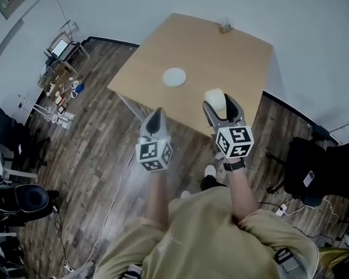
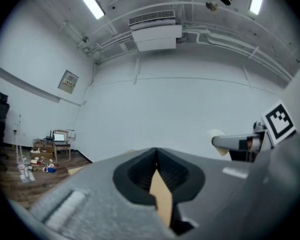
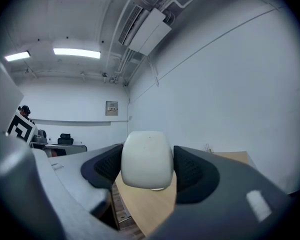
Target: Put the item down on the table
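Overhead, we held a gripper in each hand in front of a light wooden table [image 1: 221, 57]. Our right gripper [image 1: 221, 104] had its jaws clamped on the item [image 1: 214, 95], a rounded cream-white thing that we could not identify more closely. In the head view it sat over the near part of the tabletop, close to the near edge. In the right gripper view we saw the item [image 3: 146, 159] pinched between the two dark ribbed pads of the right gripper [image 3: 147, 166], one pad pressing on each side. The tan table [image 3: 145, 209] showed beneath it, and the item was raised clear of the surface.

Our left gripper [image 1: 156, 116] was off the table's near edge, above the dark plank floor [image 1: 93, 156]. In the left gripper view the jaws of the left gripper [image 2: 156, 154] were shut together with nothing between them; only a narrow sliver of tan tabletop [image 2: 162, 194] showed through the slit below the tips. Off to that view's right we could see the right gripper [image 2: 235, 143] with the item [image 2: 216, 134] at its tip and its marker cube [image 2: 279, 121] behind.

Further along the table lay a flat white disc [image 1: 174, 77], well apart from the item, and a small holder [image 1: 225, 26] stood at the far edge. Away to the left, a desk with a laptop [image 1: 60, 48] stood against the wall, and a black office chair [image 1: 23, 199] stood on the floor.
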Available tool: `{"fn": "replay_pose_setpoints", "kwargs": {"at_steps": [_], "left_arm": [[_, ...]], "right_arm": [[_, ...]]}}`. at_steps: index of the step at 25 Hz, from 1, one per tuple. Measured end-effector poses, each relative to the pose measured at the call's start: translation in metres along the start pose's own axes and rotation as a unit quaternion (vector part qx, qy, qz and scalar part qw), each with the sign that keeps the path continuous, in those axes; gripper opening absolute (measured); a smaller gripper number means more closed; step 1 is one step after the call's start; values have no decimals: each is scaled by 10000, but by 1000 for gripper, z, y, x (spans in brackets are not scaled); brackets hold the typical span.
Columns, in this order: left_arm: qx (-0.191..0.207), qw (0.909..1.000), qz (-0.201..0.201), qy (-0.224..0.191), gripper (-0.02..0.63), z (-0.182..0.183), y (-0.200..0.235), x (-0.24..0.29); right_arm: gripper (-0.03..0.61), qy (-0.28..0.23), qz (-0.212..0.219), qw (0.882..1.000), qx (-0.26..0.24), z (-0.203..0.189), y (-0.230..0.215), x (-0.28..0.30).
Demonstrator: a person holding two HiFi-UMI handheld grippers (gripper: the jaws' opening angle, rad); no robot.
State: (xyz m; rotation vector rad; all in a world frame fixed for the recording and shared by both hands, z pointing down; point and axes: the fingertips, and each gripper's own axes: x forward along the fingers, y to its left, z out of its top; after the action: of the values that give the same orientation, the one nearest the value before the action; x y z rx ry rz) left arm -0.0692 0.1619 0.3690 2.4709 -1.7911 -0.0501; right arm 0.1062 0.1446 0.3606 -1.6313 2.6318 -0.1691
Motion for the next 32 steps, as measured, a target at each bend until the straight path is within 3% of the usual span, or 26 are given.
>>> {"fn": "replay_pose_setpoints", "kwargs": {"at_steps": [6, 12, 23, 32], "left_arm": [[234, 9994, 202, -131, 2, 24, -19, 73], [413, 9982, 429, 58, 2, 2, -36, 117], [312, 9973, 581, 324, 2, -19, -5, 178], [116, 9976, 496, 479, 2, -26, 55, 267]], "right_arm": [[319, -194, 302, 9993, 95, 28, -59, 56], [319, -58, 527, 9985, 135, 13, -102, 94], [319, 425, 1060, 9934, 82, -20, -100, 164], [319, 964, 995, 9904, -1, -53, -111, 261]]}}
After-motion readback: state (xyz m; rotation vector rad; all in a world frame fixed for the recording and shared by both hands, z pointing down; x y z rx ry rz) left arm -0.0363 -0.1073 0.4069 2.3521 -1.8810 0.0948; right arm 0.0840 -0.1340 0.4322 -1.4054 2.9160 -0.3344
